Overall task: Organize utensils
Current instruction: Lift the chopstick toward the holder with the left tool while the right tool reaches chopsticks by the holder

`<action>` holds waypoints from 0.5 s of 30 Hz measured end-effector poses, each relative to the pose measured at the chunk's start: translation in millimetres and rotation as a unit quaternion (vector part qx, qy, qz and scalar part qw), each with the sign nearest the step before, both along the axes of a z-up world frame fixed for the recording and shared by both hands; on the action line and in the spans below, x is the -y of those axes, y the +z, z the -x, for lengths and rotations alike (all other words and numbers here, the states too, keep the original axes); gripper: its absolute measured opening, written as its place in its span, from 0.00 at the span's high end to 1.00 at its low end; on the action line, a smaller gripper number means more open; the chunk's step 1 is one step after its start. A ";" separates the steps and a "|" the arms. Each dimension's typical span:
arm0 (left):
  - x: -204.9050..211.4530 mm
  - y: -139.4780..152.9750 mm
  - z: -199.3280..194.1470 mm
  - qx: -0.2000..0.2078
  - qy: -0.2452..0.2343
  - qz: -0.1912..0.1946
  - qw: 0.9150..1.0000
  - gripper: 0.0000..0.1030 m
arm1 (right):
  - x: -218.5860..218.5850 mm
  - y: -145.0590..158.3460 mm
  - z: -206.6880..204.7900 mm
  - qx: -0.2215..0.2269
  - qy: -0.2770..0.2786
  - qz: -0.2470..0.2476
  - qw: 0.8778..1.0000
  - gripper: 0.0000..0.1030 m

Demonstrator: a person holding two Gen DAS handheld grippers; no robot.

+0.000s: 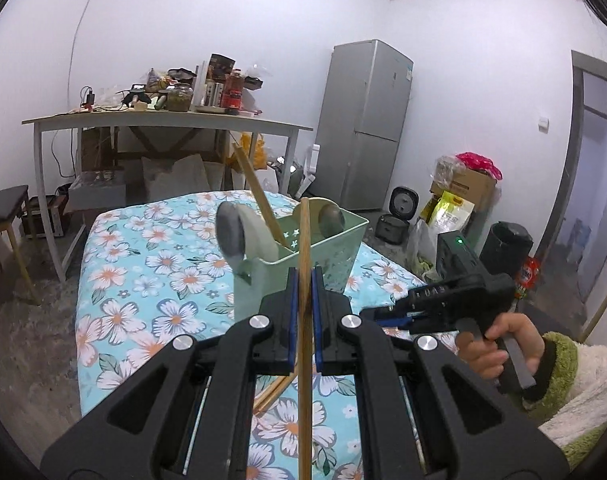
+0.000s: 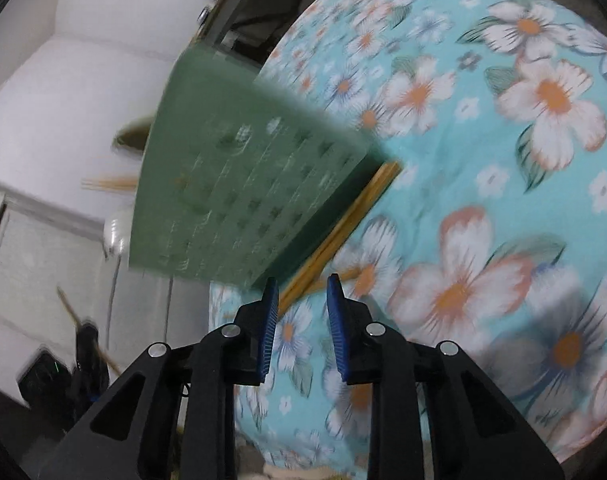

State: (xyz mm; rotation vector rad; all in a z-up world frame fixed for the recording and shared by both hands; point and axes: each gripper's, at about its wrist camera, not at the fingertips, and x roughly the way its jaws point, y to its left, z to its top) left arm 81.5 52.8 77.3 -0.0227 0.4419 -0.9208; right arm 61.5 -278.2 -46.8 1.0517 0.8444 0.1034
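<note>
My left gripper (image 1: 304, 280) is shut on a wooden chopstick (image 1: 304, 320) that stands upright, its top just in front of the green utensil basket (image 1: 327, 252). The basket stands on the floral tablecloth (image 1: 151, 280) and holds a chopstick (image 1: 255, 192) and two spoons (image 1: 233, 236). More chopsticks (image 1: 273, 394) lie on the cloth below my left gripper. My right gripper (image 2: 302, 294) is open and empty, above chopsticks (image 2: 335, 236) that lie along the basket's (image 2: 239, 184) base. The right gripper also shows in the left wrist view (image 1: 383, 318), low and to the right.
A cluttered white table (image 1: 163, 122) stands behind the floral table, a grey fridge (image 1: 363, 124) at the back right. Boxes, bags and a black bin (image 1: 507, 240) sit on the floor to the right. A dark stool (image 1: 3, 204) is at the left.
</note>
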 end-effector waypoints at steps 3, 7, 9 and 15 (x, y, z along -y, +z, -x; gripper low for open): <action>-6.7 -2.2 -2.3 -0.006 0.003 0.009 1.000 0.95 | 20.9 -9.2 -6.6 -0.013 -0.049 -0.017 0.999 0.78; -12.8 -5.6 -3.9 -0.013 0.004 0.019 1.000 0.95 | 40.7 -29.2 -17.3 -0.035 -0.101 -0.047 0.993 0.79; -14.7 -6.8 -3.8 -0.014 0.003 0.021 1.000 0.95 | 47.9 -37.4 -20.3 -0.048 -0.120 -0.056 0.990 0.82; -17.8 -9.4 -9.6 -0.018 0.003 0.026 1.000 0.95 | 51.3 -44.8 -30.8 -0.053 -0.141 -0.068 0.986 0.84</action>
